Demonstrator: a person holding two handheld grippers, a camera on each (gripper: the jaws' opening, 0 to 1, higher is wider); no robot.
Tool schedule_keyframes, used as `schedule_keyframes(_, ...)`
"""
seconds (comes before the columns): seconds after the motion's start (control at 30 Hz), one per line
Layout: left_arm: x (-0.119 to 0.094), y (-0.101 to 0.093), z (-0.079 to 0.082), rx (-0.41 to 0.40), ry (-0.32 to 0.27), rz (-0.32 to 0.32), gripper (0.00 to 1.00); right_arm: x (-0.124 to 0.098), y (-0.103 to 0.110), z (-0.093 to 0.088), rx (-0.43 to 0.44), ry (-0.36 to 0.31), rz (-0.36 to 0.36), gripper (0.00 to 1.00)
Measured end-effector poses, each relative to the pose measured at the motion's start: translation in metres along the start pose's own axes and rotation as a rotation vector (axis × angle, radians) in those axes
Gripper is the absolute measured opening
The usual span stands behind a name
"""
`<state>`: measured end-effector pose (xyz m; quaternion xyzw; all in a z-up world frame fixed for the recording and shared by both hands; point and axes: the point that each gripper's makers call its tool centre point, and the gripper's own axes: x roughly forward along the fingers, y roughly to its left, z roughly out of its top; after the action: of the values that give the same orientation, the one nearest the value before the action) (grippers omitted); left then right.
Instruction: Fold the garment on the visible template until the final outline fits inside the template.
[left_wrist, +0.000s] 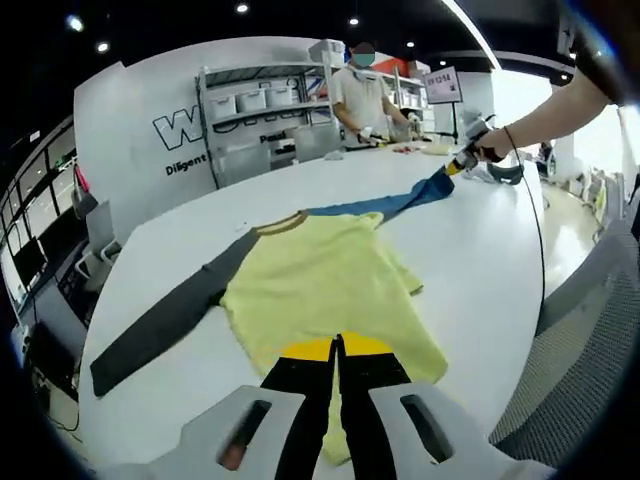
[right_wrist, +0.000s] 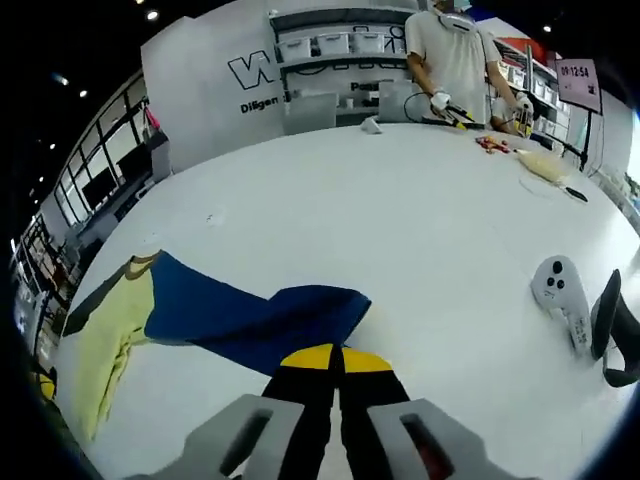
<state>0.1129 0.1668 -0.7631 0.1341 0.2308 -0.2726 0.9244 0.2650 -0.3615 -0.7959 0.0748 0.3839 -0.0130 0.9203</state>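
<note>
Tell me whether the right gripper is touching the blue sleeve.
Touching. In the left gripper view, the right gripper holds the end of the blue sleeve lifted off the table; the right gripper view shows its jaws closed at the cuff.

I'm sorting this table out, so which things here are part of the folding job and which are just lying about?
Job:
- garment, blue sleeve
- left tool
- right tool

Lying about:
- white controller
- red bits
- storage shelf

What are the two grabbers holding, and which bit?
The left gripper pinches the yellow shirt's bottom hem. The right gripper pinches the cuff end of its blue sleeve.
</note>
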Motion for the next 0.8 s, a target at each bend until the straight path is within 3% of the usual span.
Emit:
schedule_keyframes(0.37, 0.000, -0.014, -0.006, 0.009, 0.021, -0.035, 0.03, 0.011, -0.031, -0.014, 0.033, 0.049, -0.085, 0.00)
schedule_keyframes(0.57, 0.002, -0.017, -0.007, 0.012, 0.033, -0.038, 0.03, 0.023, -0.046, -0.026, -0.017, 0.124, -0.138, 0.00)
schedule_keyframes(0.8, 0.002, -0.016, -0.007, 0.014, 0.035, -0.030, 0.03, 0.028, -0.053, -0.032, -0.047, 0.157, -0.170, 0.00)
